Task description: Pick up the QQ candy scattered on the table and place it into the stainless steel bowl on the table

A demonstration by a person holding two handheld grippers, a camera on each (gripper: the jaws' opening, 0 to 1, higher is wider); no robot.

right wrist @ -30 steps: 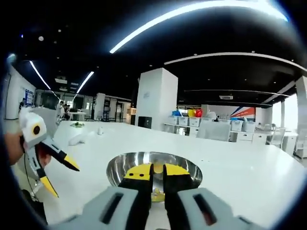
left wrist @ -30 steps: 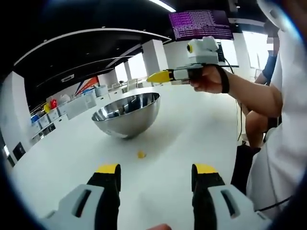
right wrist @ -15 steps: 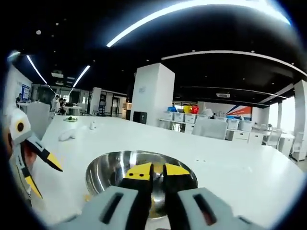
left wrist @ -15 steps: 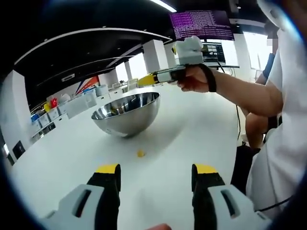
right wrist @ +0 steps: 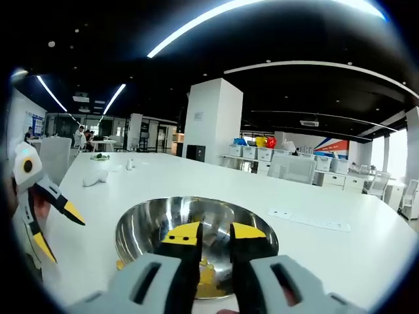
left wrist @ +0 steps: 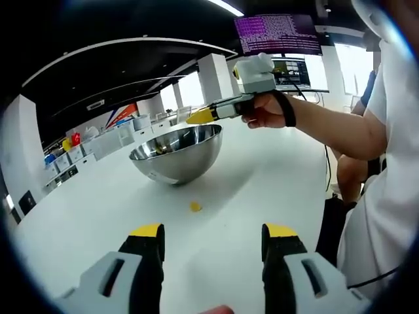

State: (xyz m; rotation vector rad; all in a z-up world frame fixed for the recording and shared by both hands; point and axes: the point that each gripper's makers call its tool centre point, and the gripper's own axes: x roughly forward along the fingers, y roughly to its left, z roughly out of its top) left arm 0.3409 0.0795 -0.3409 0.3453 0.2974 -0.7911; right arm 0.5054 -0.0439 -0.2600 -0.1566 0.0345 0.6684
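In the left gripper view, my left gripper (left wrist: 213,239) is hovering low over the white table (left wrist: 85,209) with its two yellow-tipped jaws standing wide apart and nothing between them. Just beyond the jaws, a single yellow QQ candy (left wrist: 195,207) is lying on the bare tabletop, in front of the stainless steel bowl (left wrist: 177,157) and apart from it. The bowl is sitting upright farther along the table, and a few yellowish pieces are showing against its inner wall. My right gripper (left wrist: 201,117) is coming in from the right, held in my hand (left wrist: 265,111), with its yellow tip hanging over the bowl's near rim; from this side I cannot tell how its jaws are standing. Behind that, a screen with purple text (left wrist: 278,33) is glowing near the ceiling.

In the right gripper view, my right gripper (right wrist: 215,233) is pointing down into the bowl (right wrist: 141,229), its jaws parted by a narrow gap and gripping nothing. More yellow candies (right wrist: 206,275) are lying at the bottom of the bowl, partly behind the jaws. At the left edge, my left gripper (right wrist: 55,229) is showing with its jaws spread. Beyond the bowl, the table is stretching toward a white pillar (right wrist: 211,121) and a row of storage bins (right wrist: 262,154).
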